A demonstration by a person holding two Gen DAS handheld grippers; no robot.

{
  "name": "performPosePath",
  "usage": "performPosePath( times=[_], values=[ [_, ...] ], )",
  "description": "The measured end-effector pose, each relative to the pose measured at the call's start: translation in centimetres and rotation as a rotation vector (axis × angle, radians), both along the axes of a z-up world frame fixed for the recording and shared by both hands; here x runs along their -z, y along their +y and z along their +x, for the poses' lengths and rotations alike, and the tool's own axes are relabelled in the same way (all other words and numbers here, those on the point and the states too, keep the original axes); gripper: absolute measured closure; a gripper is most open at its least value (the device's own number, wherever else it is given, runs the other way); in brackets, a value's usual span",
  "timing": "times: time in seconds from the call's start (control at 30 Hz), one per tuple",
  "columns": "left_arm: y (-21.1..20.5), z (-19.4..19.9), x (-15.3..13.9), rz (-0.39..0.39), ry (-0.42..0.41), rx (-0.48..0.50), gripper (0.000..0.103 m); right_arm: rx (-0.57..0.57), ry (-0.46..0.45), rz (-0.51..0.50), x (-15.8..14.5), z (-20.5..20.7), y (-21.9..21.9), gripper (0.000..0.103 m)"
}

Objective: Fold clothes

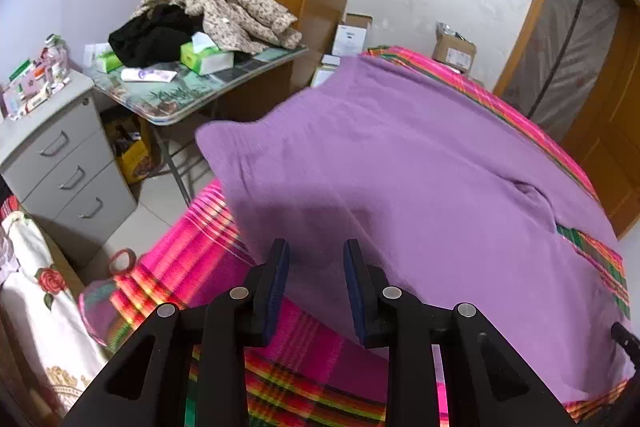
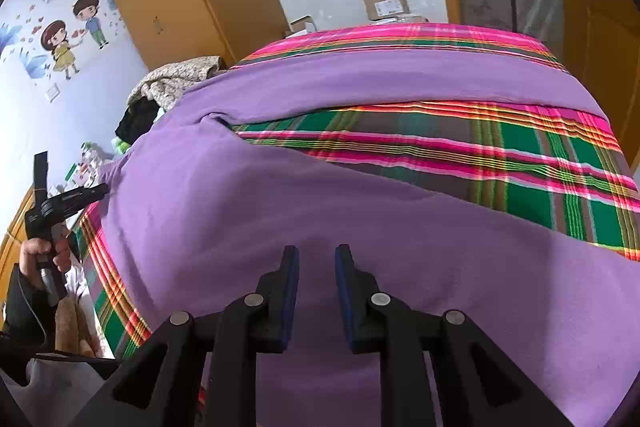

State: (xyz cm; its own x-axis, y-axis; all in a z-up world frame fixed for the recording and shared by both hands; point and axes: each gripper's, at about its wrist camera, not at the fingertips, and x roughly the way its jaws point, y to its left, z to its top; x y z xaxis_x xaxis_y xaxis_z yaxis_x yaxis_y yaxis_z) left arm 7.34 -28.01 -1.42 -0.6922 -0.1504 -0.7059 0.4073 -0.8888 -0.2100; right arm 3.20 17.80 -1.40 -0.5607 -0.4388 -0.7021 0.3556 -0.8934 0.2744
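Purple garment: spread on plaid bed, ahead of both grippers. Left gripper: fingers apart, empty. Right gripper: fingers apart, empty.

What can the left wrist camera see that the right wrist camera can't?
Only the left wrist view shows the grey drawer cabinet and the green tissue box on the folding table. Only the right wrist view shows the cartoon wall sticker and the person's hand holding the left gripper. Both show the purple garment spread on the striped bedsheet, and the cardboard box.
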Motion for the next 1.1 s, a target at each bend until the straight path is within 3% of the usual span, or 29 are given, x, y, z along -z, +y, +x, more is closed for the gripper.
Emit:
performPosePath(
  times=[0.2,0.3,0.5,0.63,0.83,0.93,1.1],
  values=[
    [1.7,-0.2,-2.1,-0.021,0.089,0.078,0.074,-0.004,-0.016,-0.023,0.4,-0.6,0.0,0.084],
    [2.6,-1.6,-1.7,-0.026,0.075,0.115,0.074,-0.001,-0.022,-0.032,0.5,-0.7,0.1,0.084],
    [1.5,-2.5,0.8,-0.002,-0.018,0.075,0.073,0.015,-0.019,-0.011,0.5,-0.7,0.2,0.084],
    [1.7,-2.1,0.2,-0.002,-0.016,0.072,0.073,0.027,-0.009,0.019,0.1,-1.0,0.0,0.084],
    [4.3,-2.9,-1.0,0.004,0.027,0.162,0.073,0.041,-0.011,0.038,0.0,-1.9,-0.1,0.084],
    [6.4,-3.8,-0.7,0.005,0.011,0.232,0.073,0.090,-0.026,0.069,0.2,-2.6,0.9,0.089],
    [7.9,-4.7,0.0,0.020,-0.022,0.269,0.073,0.215,-0.030,0.109,0.0,-3.2,3.7,0.089]
  ],
)
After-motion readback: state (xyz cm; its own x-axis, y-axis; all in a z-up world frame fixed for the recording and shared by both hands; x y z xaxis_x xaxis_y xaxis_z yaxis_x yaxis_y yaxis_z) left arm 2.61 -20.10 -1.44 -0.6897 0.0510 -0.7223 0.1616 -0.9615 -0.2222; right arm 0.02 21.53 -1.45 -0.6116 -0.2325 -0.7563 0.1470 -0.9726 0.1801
